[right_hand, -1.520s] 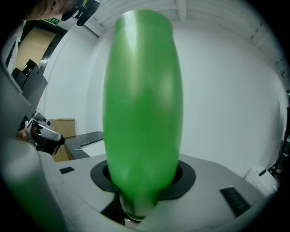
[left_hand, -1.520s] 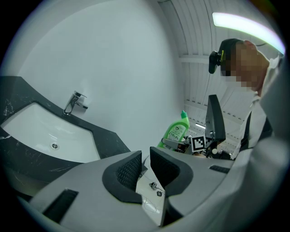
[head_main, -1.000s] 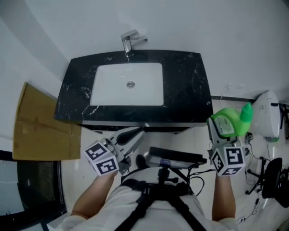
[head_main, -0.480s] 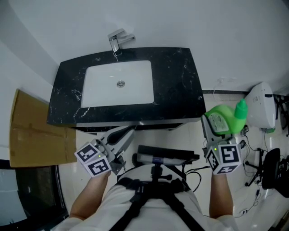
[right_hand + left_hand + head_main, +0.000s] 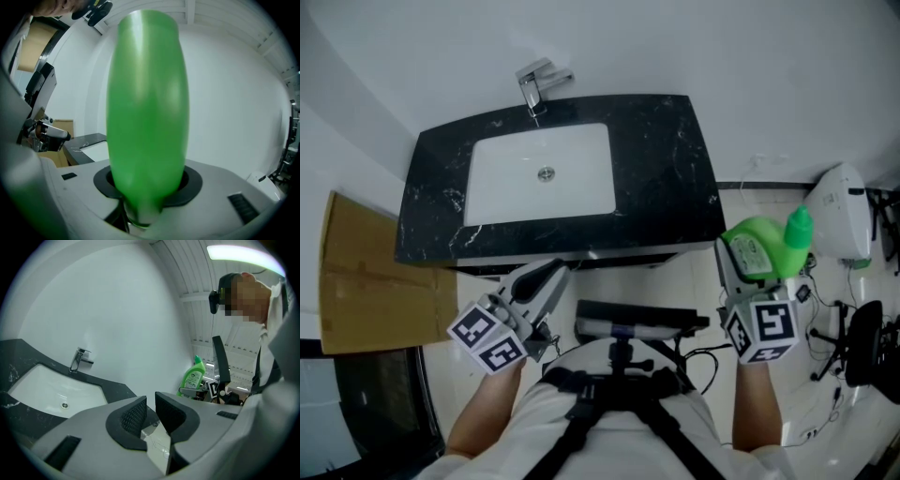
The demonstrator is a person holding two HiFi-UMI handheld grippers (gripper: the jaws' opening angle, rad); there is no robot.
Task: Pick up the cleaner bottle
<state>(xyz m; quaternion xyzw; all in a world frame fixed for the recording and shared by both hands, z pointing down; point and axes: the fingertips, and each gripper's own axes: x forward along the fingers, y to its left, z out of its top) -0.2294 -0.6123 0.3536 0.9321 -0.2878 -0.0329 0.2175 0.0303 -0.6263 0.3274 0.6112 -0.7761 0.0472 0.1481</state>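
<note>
The green cleaner bottle (image 5: 766,248) with its angled green cap is held off the floor, to the right of the black sink counter (image 5: 675,178). My right gripper (image 5: 750,281) is shut on its lower body. The bottle (image 5: 147,108) fills the middle of the right gripper view, standing between the jaws of the right gripper (image 5: 147,187). My left gripper (image 5: 542,279) hovers in front of the counter's front edge, shut with nothing in it. Beyond the left gripper (image 5: 150,413) in its own view, the bottle (image 5: 193,376) shows at the right.
The counter holds a white basin (image 5: 539,173) with a chrome faucet (image 5: 536,84) at its back. A flat cardboard box (image 5: 366,272) lies left of the counter. A white appliance (image 5: 839,220), cables and a black stand (image 5: 862,356) crowd the right. A black chest rig (image 5: 628,323) sits below.
In the head view the sink and both grippers have drifted slightly left. The right gripper has kept hold of the bottle; the left gripper has dropped a little lower and to the left.
</note>
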